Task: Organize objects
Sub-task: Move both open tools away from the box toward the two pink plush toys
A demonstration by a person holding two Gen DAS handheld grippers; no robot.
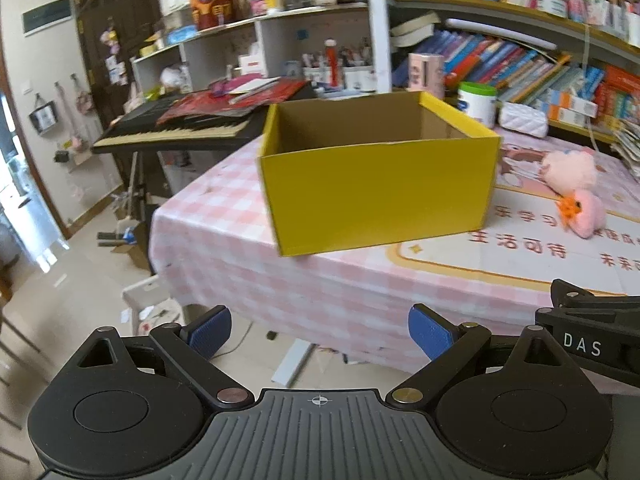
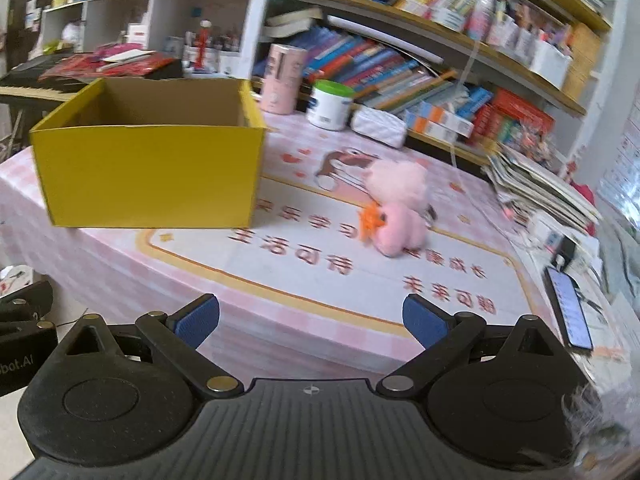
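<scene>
Hovering off the table's near edge, the left gripper (image 1: 319, 328) and right gripper (image 2: 311, 318) both have their jaws spread wide, nothing between the blue pads. Beyond them, on the pink checked tablecloth (image 2: 280, 304), a pink plush toy (image 2: 396, 212) lies on the printed mat — just right of the open yellow box (image 1: 376, 172), apart from it. Farther back stand a white tub (image 2: 330, 106) and crowded bookshelves (image 2: 440, 40).
</scene>
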